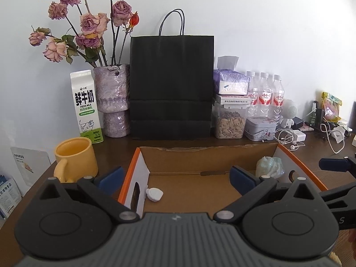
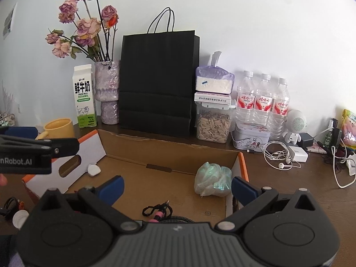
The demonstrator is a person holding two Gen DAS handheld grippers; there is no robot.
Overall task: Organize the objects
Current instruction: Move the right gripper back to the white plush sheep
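An open cardboard box [image 1: 209, 155] [image 2: 169, 146] with orange-edged flaps lies on the brown desk. Inside lie a small white case [image 1: 154, 194] [image 2: 93, 169], a pale green crumpled bag [image 1: 269, 166] [image 2: 212, 179] and a black cord with a pink piece [image 2: 158, 212]. My left gripper [image 1: 176, 180] is open and empty above the box's near left part. My right gripper [image 2: 178, 188] is open and empty above the box's near side, over the cord. Each gripper shows at the edge of the other's view.
At the back stand a milk carton [image 1: 87, 106], a vase of dried roses [image 1: 114, 102], a black paper bag [image 1: 171, 86], a seed jar [image 2: 213, 126], a tin [image 2: 251, 136] and three water bottles [image 2: 262, 102]. A yellow mug [image 1: 74, 160] sits left; white earphones and cables [image 2: 282, 155] lie right.
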